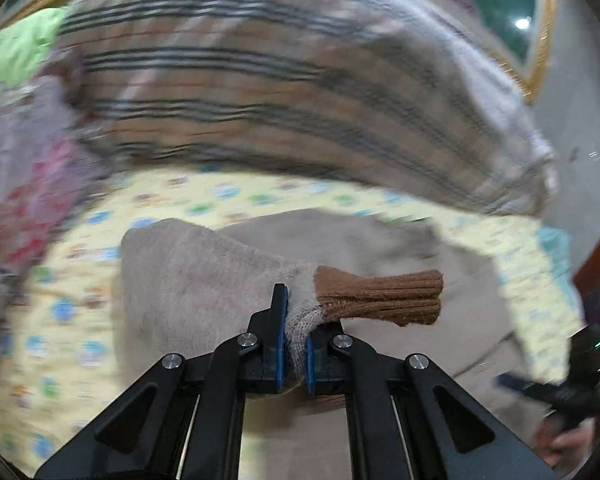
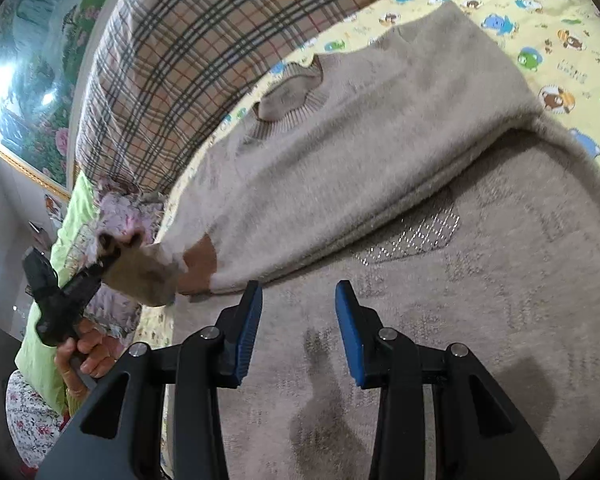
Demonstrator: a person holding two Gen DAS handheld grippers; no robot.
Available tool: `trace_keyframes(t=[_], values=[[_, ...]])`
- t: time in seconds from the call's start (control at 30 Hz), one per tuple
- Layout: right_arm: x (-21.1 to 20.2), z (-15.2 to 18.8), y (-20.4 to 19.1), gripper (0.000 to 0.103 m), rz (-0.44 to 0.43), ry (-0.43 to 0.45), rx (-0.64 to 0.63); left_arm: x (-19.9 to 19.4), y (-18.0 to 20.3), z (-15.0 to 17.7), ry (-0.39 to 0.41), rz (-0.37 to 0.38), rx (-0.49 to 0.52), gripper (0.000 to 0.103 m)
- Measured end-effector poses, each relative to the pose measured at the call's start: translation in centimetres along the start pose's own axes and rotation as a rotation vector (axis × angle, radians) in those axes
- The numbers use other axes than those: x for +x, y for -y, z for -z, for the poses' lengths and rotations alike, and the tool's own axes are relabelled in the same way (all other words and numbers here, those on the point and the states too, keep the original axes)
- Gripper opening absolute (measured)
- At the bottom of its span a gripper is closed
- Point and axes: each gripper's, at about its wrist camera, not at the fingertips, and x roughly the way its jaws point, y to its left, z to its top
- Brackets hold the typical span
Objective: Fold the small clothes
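Note:
A beige fuzzy sweater lies on a yellow cartoon-print sheet, one sleeve folded across its body. My left gripper is shut on the other sleeve near its brown ribbed cuff, holding it above the sweater's body. In the right wrist view the left gripper shows at far left with that sleeve. My right gripper is open and empty, just above the sweater's lower body.
A plaid pillow lies at the head of the bed. Green bedding and floral cloth lie beside it. A gold-framed painting hangs behind.

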Motion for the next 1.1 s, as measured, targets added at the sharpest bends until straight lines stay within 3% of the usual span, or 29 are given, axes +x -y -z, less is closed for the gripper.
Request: trace_keyframes(t=[0.17, 0.33, 0.43, 0.5, 0.57, 0.6, 0.67, 0.7, 0.83, 0.93, 1.0, 1.1], values=[[-1.5, -0.8, 1.6, 0.039, 0.011, 0.039, 0.028, 4.4, 8.6, 0.8, -0.005, 0.102, 0.036, 0.006], [-3.2, -1.7, 3.7, 0.039, 0.043, 0.09, 0.062, 11.2, 14.6, 2.9, -0.112, 0.158, 0.068, 0.007], [-3.8, -2.3, 4.6, 0.039, 0.061, 0.108, 0.074, 14.2, 15.7, 4.7, -0.191, 0.133, 0.07, 0.011], [-4.0, -2.7, 4.8, 0.039, 0.062, 0.113, 0.075, 15.3, 15.6, 5.8, -0.244, 0.117, 0.058, 0.02], [-3.7, -3.2, 4.6, 0.039, 0.063, 0.112, 0.061, 14.8, 14.9, 6.4, -0.272, 0.127, 0.048, 0.029], [-3.5, -3.3, 4.4, 0.04, 0.065, 0.109, 0.055, 14.1, 14.6, 6.5, -0.267, 0.127, 0.051, 0.042], [-2.6, -3.6, 4.1, 0.05, 0.054, 0.096, 0.052, 11.6, 13.6, 6.9, -0.226, 0.103, 0.07, 0.058], [-2.1, -3.7, 4.0, 0.051, 0.044, 0.091, 0.057, 10.4, 13.1, 7.0, -0.201, 0.088, 0.077, 0.062], [0.5, -4.1, 2.9, 0.052, -0.006, 0.05, 0.072, 6.7, 8.5, 7.1, -0.162, 0.017, 0.051, 0.062], [3.1, -4.0, 2.1, 0.052, -0.067, -0.004, 0.112, 5.7, 3.9, 7.5, -0.165, -0.088, 0.018, 0.063], [4.4, -3.9, 1.4, 0.052, -0.034, -0.016, 0.104, 5.7, 1.1, 8.0, -0.185, -0.153, -0.017, 0.064], [4.2, -4.2, 1.0, 0.052, 0.072, 0.072, 0.085, 6.0, -2.4, 8.9, -0.212, -0.196, -0.099, 0.064]])
